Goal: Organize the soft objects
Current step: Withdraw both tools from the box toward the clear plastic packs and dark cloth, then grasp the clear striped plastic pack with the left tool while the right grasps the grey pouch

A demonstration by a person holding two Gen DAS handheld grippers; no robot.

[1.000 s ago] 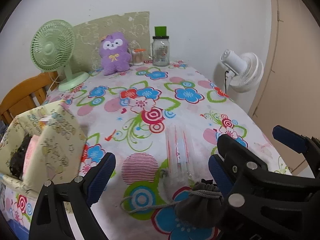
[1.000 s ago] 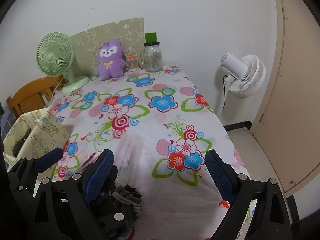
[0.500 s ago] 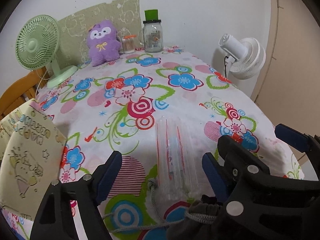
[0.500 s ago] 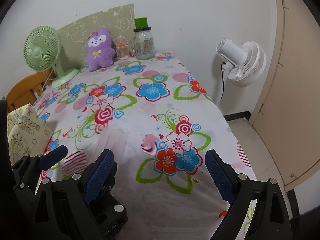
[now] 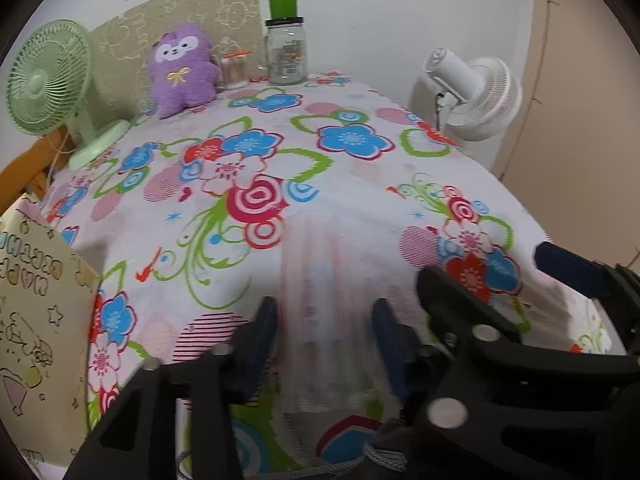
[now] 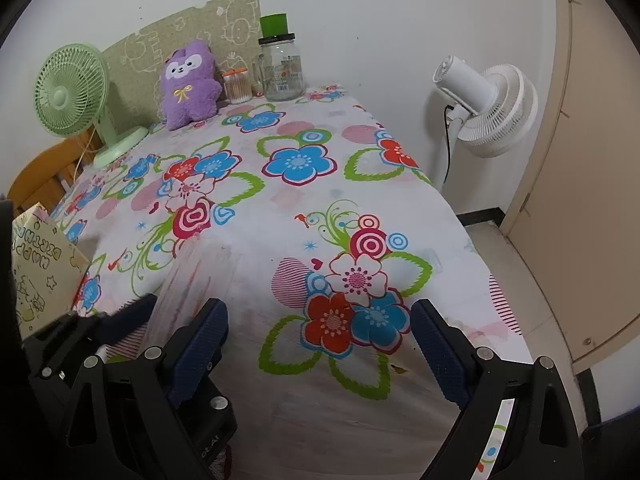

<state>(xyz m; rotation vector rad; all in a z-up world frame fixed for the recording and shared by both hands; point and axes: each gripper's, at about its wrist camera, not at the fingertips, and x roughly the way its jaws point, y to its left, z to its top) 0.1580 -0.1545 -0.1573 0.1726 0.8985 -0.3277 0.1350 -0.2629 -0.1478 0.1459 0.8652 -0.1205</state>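
A purple plush toy (image 6: pixel 190 84) and pale green fan (image 6: pixel 72 92) stand on a white tablecloth (image 6: pixel 280 216) with blue-and-red flowers.

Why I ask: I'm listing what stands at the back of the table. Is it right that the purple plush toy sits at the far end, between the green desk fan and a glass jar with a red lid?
Not quite. The purple plush toy does sit between the green desk fan and the glass jar, but the jar's lid is green, not red. The right wrist view shows it.
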